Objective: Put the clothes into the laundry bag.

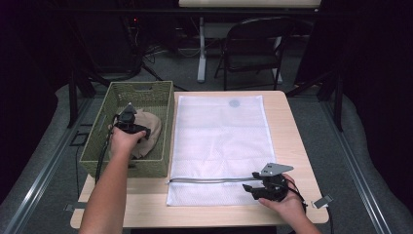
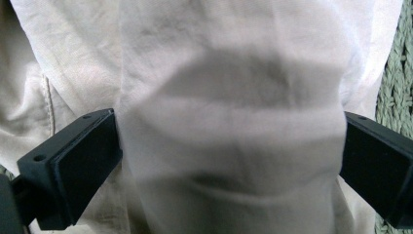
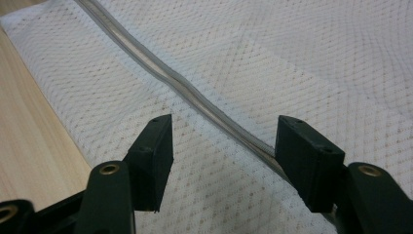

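A crumpled beige garment (image 1: 152,130) lies in a green woven basket (image 1: 122,87) at the table's left. My left gripper (image 1: 130,127) points down into it. In the left gripper view its jaws (image 2: 229,141) stand wide apart with a thick fold of the beige garment (image 2: 229,73) bulging between them. A white mesh laundry bag (image 1: 219,141) lies flat on the table's middle. My right gripper (image 1: 248,181) rests low at its near right corner, open. The bag's grey zipper (image 3: 195,95) runs between the right gripper (image 3: 224,141) fingers, untouched.
The wooden table (image 1: 290,126) has bare strips right of the bag and along the front edge. A folding chair (image 1: 255,48) and a desk leg stand on the floor behind the table. The basket's woven wall (image 2: 397,87) is close to the left gripper's right jaw.
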`<state>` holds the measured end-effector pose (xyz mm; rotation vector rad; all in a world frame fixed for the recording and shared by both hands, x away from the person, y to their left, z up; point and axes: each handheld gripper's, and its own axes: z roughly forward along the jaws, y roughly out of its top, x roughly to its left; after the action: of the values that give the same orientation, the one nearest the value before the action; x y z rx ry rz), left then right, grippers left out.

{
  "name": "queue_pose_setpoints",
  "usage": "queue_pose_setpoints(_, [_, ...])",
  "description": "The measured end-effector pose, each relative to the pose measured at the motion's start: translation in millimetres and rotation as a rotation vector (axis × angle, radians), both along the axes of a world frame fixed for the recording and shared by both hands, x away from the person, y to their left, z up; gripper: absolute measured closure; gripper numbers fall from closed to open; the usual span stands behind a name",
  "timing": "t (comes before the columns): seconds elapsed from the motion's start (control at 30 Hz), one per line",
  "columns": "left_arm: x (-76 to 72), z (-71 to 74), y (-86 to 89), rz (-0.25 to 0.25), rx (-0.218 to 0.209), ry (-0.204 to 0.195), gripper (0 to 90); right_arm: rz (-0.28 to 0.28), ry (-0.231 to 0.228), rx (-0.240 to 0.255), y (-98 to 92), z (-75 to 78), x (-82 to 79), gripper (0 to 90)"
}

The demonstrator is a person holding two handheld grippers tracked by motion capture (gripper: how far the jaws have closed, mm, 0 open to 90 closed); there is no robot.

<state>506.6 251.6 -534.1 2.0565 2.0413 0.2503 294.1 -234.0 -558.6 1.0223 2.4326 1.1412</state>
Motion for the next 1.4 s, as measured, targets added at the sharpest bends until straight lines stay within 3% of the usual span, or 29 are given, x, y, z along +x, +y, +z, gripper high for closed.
queue_pose_setpoints(0.17, [-0.7,-1.0,-1.4,0.021,0.001,0.005,0.2,0.002,0.0,-0.001,0.0,-0.1,-0.1,38.7])
queue_pose_setpoints(0.5, [-1.6,-0.4,0.6,0.016,-0.004,0.002,3.1,0.005,0.002,-0.004,0.2,-0.3,-0.4,38.7])
queue_pose_setpoints(1.07, [-5.3,5.0,2.8,0.022,-0.021,-0.001,37.6,0.003,0.002,-0.009,1.1,-0.8,0.2,38.8])
queue_pose_setpoints(1.4, [-6.5,7.3,5.7,0.024,-0.02,-0.011,49.2,0.002,0.002,-0.005,0.9,-1.1,0.6,38.8])
